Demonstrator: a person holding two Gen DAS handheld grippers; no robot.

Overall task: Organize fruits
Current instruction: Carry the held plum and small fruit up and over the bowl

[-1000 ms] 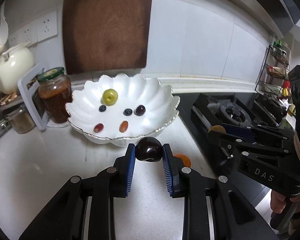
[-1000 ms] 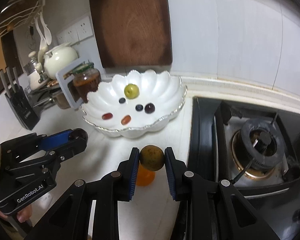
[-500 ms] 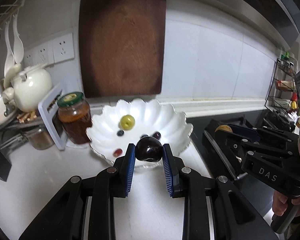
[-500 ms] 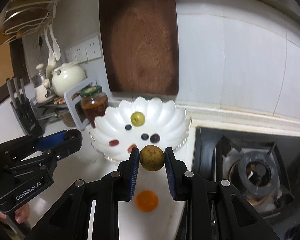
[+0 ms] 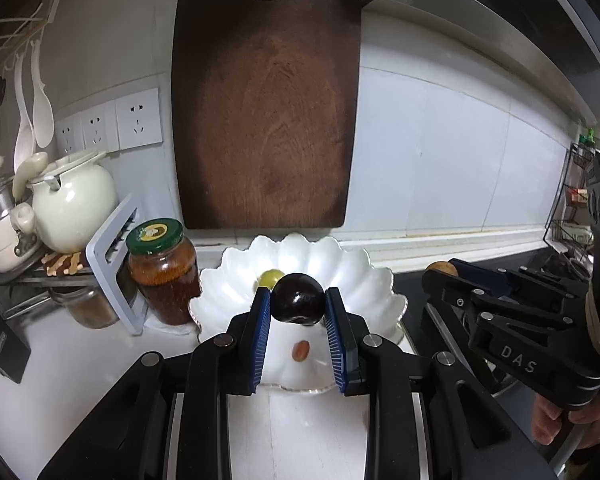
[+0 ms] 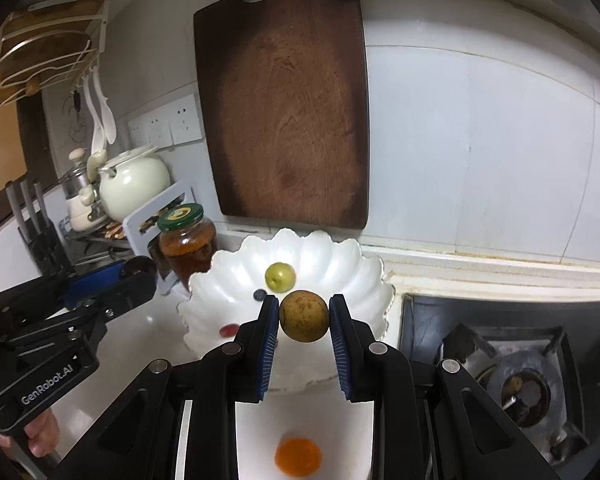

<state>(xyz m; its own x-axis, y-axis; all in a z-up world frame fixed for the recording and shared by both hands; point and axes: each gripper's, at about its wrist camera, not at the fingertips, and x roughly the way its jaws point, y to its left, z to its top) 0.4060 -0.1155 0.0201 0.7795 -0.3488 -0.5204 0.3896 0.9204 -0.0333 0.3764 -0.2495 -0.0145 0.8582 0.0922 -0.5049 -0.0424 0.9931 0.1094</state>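
My left gripper (image 5: 298, 300) is shut on a dark purple plum (image 5: 299, 299), held above the near side of a white scalloped bowl (image 5: 364, 276). My right gripper (image 6: 304, 310) is shut on a brownish-yellow round fruit (image 6: 304, 315), also over the bowl (image 6: 340, 260). Inside the bowl lie a green fruit (image 6: 280, 276), a blueberry (image 6: 260, 294) and a red grape (image 6: 229, 330); from the left wrist the green fruit (image 5: 269, 277) and a reddish grape (image 5: 301, 350) show. A small orange fruit (image 6: 298, 456) sits on the counter under the right gripper.
A green-lidded jar (image 5: 162, 270) stands left of the bowl, beside a grey rack (image 5: 112, 264) and a cream teapot (image 5: 74, 204). A dark wooden cutting board (image 5: 266, 112) leans on the wall behind. A black gas stove (image 6: 512, 368) lies to the right. A knife block (image 6: 40, 236) is far left.
Both grippers rose with their fruits and tilted up, so more wall and cutting board show. The bowl slid lower in both views and the orange fruit dropped toward the right view's bottom edge.
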